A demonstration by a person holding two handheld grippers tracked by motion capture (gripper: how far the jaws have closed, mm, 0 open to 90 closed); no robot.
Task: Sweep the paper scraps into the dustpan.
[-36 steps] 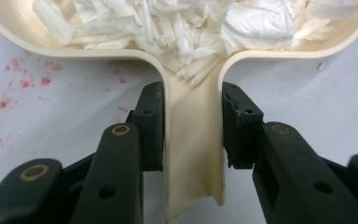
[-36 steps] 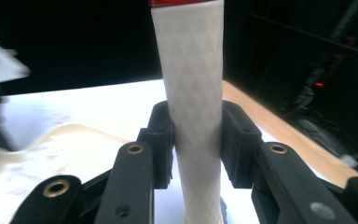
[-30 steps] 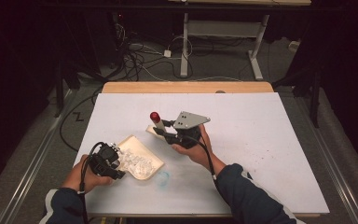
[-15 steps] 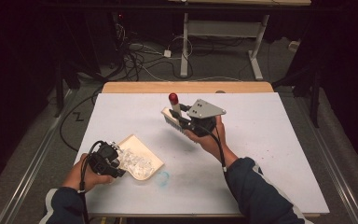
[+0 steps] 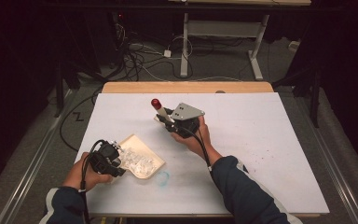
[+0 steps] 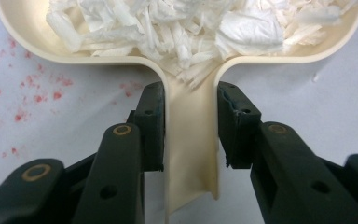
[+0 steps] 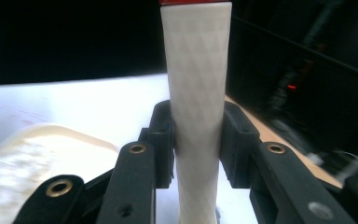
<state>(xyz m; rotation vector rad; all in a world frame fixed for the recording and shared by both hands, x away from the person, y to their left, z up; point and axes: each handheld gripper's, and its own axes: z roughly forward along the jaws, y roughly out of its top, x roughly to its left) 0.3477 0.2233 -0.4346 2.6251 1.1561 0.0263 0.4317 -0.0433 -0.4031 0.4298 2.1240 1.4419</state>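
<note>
High view: left gripper (image 5: 114, 161) squeezing handle of cream dustpan (image 5: 137, 148), pan sitting flat on white table (image 5: 270, 154), full of white paper scraps (image 6: 182, 28); right gripper (image 5: 168, 119) pinching white brush handle (image 7: 196, 93) tight, red-capped end sticking up above table middle

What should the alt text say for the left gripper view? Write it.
Black tongs clamp the flat handle of a cream dustpan heaped with shredded white paper. It rests on a white table speckled with red flecks at left.
</note>
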